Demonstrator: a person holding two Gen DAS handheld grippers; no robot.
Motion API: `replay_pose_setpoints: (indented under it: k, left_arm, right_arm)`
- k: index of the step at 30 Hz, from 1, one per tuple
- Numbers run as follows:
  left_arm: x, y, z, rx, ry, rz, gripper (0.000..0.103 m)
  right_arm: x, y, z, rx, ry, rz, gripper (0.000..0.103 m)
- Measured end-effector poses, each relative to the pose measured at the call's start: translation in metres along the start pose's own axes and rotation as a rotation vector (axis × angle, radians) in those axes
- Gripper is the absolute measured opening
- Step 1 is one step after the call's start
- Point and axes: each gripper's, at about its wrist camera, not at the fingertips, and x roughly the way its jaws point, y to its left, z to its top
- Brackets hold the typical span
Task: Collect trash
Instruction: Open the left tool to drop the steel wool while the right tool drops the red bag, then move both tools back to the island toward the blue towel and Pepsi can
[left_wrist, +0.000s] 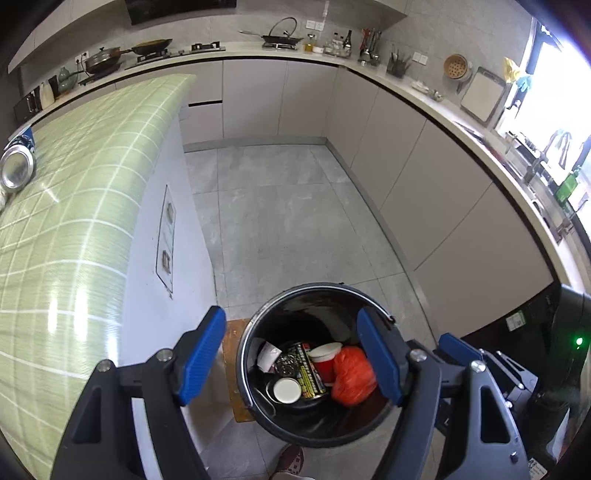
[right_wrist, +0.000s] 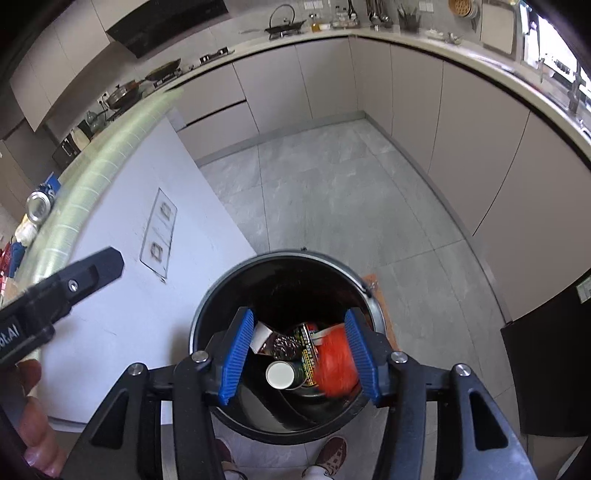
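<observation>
A black round trash bin (left_wrist: 258, 413) stands on the floor; it also shows in the right wrist view (right_wrist: 207, 314). Inside lie an orange plastic bag (left_wrist: 352, 374), a printed can (left_wrist: 310, 373), a red cup with a white lid (left_wrist: 325, 356), a white-lidded jar (left_wrist: 287, 390) and white paper (left_wrist: 267, 356). The orange bag (right_wrist: 334, 363), can (right_wrist: 306, 350) and jar (right_wrist: 280, 373) show in the right wrist view too. My left gripper (left_wrist: 295, 360) is open and empty above the bin. My right gripper (right_wrist: 299, 356) is open and empty over the bin's mouth.
A counter with a green checked cloth (left_wrist: 74, 206) and white side (right_wrist: 147, 295) stands left of the bin, with a metal lid (left_wrist: 16, 170) on it. Grey cabinets (left_wrist: 424, 177) line the back and right. A dark appliance (right_wrist: 550, 369) stands at right. Feet (right_wrist: 332, 454) show below.
</observation>
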Motion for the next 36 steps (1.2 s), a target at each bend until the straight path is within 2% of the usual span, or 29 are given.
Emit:
replay_pose_setpoints:
  k: [8, 13, 21, 30, 36]
  left_arm:
    - [-0.048, 0.009, 0.009, 0.047, -0.031, -0.083, 0.075]
    - [-0.084, 0.039, 0.014, 0.069, -0.070, -0.078, 0.075]
    - [-0.124, 0.134, 0.014, 0.037, -0.127, -0.001, 0.075]
    - [-0.158, 0.258, 0.003, -0.023, -0.151, 0.083, 0.075]
    - [-0.174, 0.320, -0.003, -0.052, -0.153, 0.139, 0.075]
  right_arm:
    - [-0.059, 0.034, 0.013, 0.030, -0.101, -0.049, 0.055]
    - [-0.091, 0.076, 0.018, 0.030, -0.163, -0.055, 0.056]
    - [-0.114, 0.181, 0.017, -0.032, -0.225, -0.030, 0.062]
    - [-0.108, 0.312, -0.006, -0.100, -0.240, 0.018, 0.064]
    - [-0.099, 0.383, -0.020, -0.140, -0.238, 0.058, 0.065]
